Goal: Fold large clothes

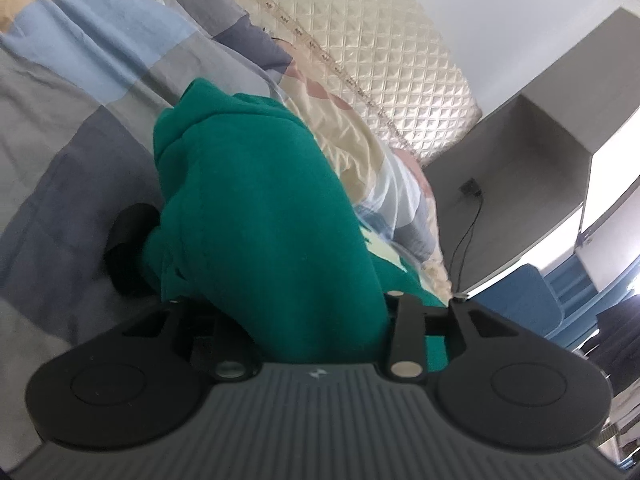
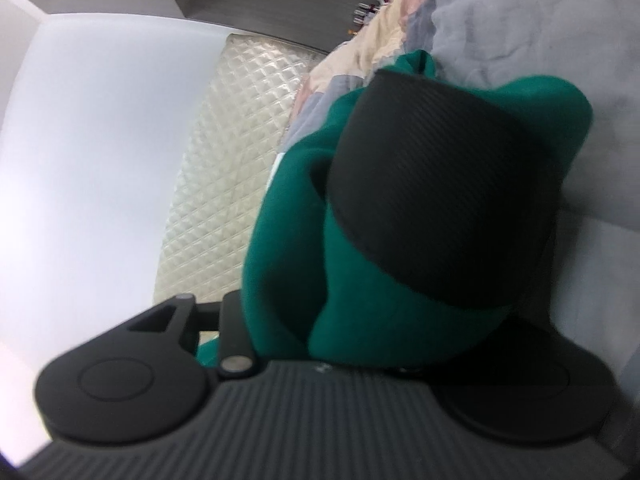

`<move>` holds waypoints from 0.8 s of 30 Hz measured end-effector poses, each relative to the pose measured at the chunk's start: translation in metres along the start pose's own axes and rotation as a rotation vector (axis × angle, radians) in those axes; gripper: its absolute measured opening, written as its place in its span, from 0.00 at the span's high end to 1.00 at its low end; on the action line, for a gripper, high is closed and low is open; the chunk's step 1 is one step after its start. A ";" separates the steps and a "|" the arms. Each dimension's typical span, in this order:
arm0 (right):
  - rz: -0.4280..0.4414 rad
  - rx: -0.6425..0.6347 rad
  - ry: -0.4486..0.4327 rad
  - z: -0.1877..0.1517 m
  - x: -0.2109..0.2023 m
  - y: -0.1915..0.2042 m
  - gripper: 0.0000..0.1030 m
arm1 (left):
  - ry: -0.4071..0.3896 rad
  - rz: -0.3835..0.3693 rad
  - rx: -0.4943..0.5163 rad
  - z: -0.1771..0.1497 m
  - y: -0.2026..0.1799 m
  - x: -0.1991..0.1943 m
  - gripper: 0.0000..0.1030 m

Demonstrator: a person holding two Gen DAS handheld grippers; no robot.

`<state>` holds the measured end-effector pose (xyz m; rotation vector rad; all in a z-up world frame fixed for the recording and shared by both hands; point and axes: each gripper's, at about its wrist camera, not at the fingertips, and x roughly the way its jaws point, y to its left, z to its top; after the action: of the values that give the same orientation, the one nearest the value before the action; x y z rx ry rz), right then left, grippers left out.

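my left gripper (image 1: pixel 256 296) is buried in a thick bunch of the green sweatshirt (image 1: pixel 256 200); the cloth fills the gap and hides both fingertips, though one dark pad (image 1: pixel 128 248) peeks out on the left of the bundle, so the jaws look pressed in on the fabric. in the right wrist view my right gripper (image 2: pixel 400 264) has its jaws pinching the same green sweatshirt (image 2: pixel 288 248), with one broad black textured finger (image 2: pixel 432 184) lying over the cloth and the other finger hidden beneath the folds. the garment is bunched and lifted at both grips, trailing away from each camera down toward the bed.

beyond the left bundle lies the patchwork duvet (image 1: pixel 80 120) in blocks of grey, pale blue, navy and cream, rumpled, with the sweatshirt's far end resting on it. past that stands the cream quilted headboard (image 1: pixel 380 72) against a white wall (image 1: pixel 500 8). a grey cabinet (image 1: pixel 520 160) sits beside the bed, with a black cable (image 1: pixel 466 232) hanging from a wall socket (image 1: pixel 470 188).

from the right wrist the grey part of the duvet (image 2: pixel 540 20) runs along the right edge, the quilted headboard (image 2: pixel 224 168) sits left of the green cloth, and the white wall (image 2: pixel 100 140) fills the left side.
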<state>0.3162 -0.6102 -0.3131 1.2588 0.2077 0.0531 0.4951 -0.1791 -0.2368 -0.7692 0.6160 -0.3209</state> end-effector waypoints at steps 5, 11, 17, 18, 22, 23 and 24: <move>-0.098 0.053 0.010 -0.003 -0.016 -0.003 0.46 | 0.052 0.009 0.032 -0.009 -0.014 -0.039 0.45; -0.212 0.096 0.032 -0.010 -0.068 0.023 0.42 | 0.057 0.020 0.094 -0.010 -0.035 -0.111 0.43; -0.273 0.005 0.002 -0.017 -0.142 0.068 0.39 | 0.037 0.019 0.266 -0.017 -0.095 -0.205 0.43; -0.270 -0.020 -0.009 -0.018 -0.153 0.079 0.39 | 0.026 0.015 0.298 -0.018 -0.106 -0.221 0.43; -0.205 -0.124 -0.046 -0.022 -0.189 0.144 0.38 | -0.012 0.004 0.420 -0.021 -0.154 -0.287 0.44; -0.182 -0.154 -0.053 -0.022 -0.196 0.160 0.38 | -0.028 0.002 0.452 -0.021 -0.166 -0.305 0.44; -0.157 -0.199 -0.059 -0.026 -0.207 0.184 0.38 | -0.043 -0.004 0.478 -0.021 -0.179 -0.324 0.44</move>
<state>0.1224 -0.5606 -0.1203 1.0415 0.2438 -0.0959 0.2206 -0.1564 0.0109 -0.3176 0.4707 -0.4337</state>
